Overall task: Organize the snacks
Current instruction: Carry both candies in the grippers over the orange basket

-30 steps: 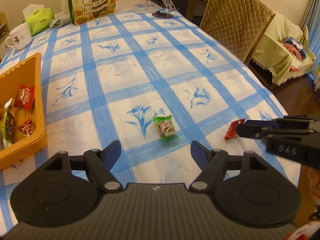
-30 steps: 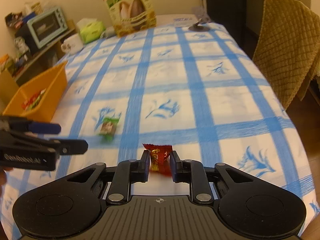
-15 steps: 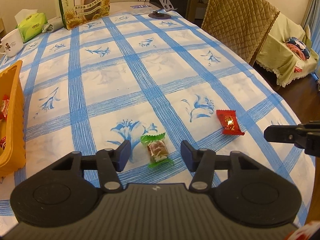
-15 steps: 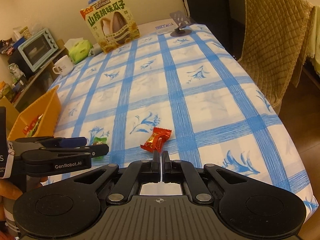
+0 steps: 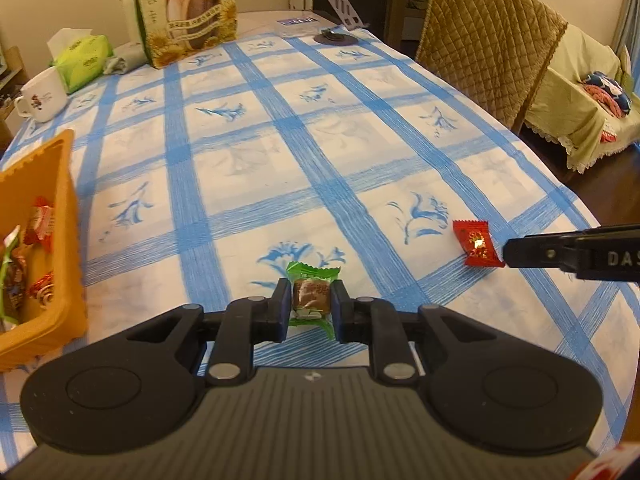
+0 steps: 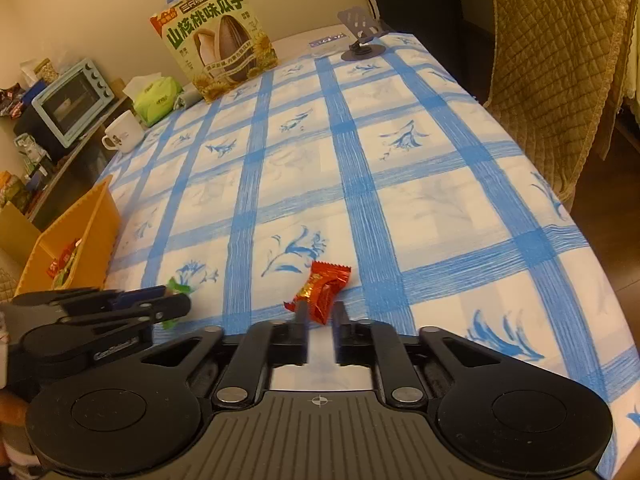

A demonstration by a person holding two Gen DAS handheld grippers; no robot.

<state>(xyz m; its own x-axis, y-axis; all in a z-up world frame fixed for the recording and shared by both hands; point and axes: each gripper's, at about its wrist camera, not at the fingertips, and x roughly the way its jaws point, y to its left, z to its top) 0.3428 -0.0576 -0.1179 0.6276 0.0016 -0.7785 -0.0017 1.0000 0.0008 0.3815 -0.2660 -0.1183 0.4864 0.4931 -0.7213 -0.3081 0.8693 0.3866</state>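
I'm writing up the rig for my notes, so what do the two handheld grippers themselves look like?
Both are matte black plastic. Each has a ribbed grey top plate bearing a small crosshair mark, two round discs at the sides, and silver rivets on the linkage arms. The left gripper has blue-padded fingers and white lettering on its side; the right gripper shows white letters "DAS".

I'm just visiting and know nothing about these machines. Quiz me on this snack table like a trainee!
1. True or false: the orange basket already holds wrapped snacks.
2. What sits between the fingers of the left claw? A a biscuit, B the green-wrapped candy, C nothing.
3. Fill in: the red-wrapped candy lies on the blue-checked ____.
Key: 1 true. 2 B; the jaws are closing on it. 3 tablecloth.
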